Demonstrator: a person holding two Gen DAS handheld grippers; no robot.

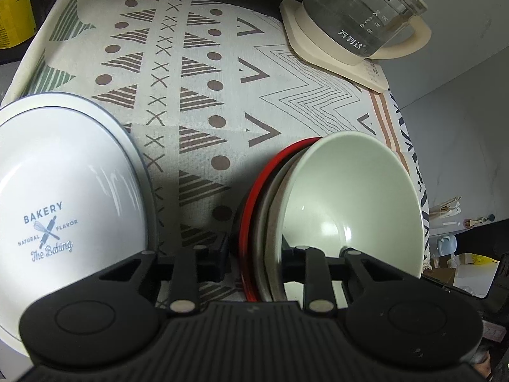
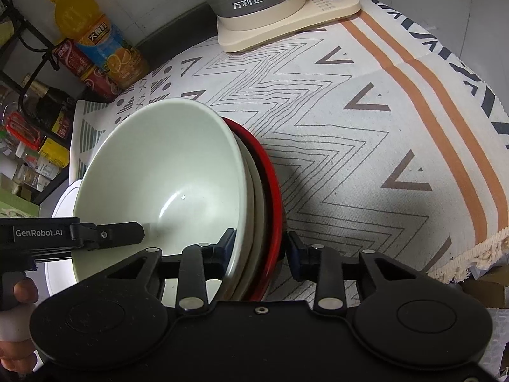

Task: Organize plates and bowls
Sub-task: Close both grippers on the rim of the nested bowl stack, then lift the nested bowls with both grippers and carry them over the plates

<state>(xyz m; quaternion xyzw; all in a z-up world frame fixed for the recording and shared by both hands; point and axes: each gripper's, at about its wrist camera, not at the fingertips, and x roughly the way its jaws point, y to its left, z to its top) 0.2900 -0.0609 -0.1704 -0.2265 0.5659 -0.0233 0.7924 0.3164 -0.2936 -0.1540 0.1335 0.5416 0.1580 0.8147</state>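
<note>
Bowls stack [image 2: 254, 191], pale green bowl [image 1: 350, 197] nested over a grey one and a red one, is sitting on the patterned table cloth [image 1: 197, 95]. Left claw [image 1: 254, 254] is pinching the stack's rims; right claw [image 2: 259, 251] is pinching the same stack at another spot on its rim. White bakery plate [image 1: 63, 197] is lying just left.

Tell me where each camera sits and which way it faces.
Left wrist: on the left gripper, looking steeply down at the stacked bowls, with a BAKERY plate beside them; only its own jaws show.
Right wrist: on the right gripper, looking down at the same bowls from their other side; its jaws, the left gripper and a hand show.
Shared: the bowls, the kettle, the patterned tablecloth.
</note>
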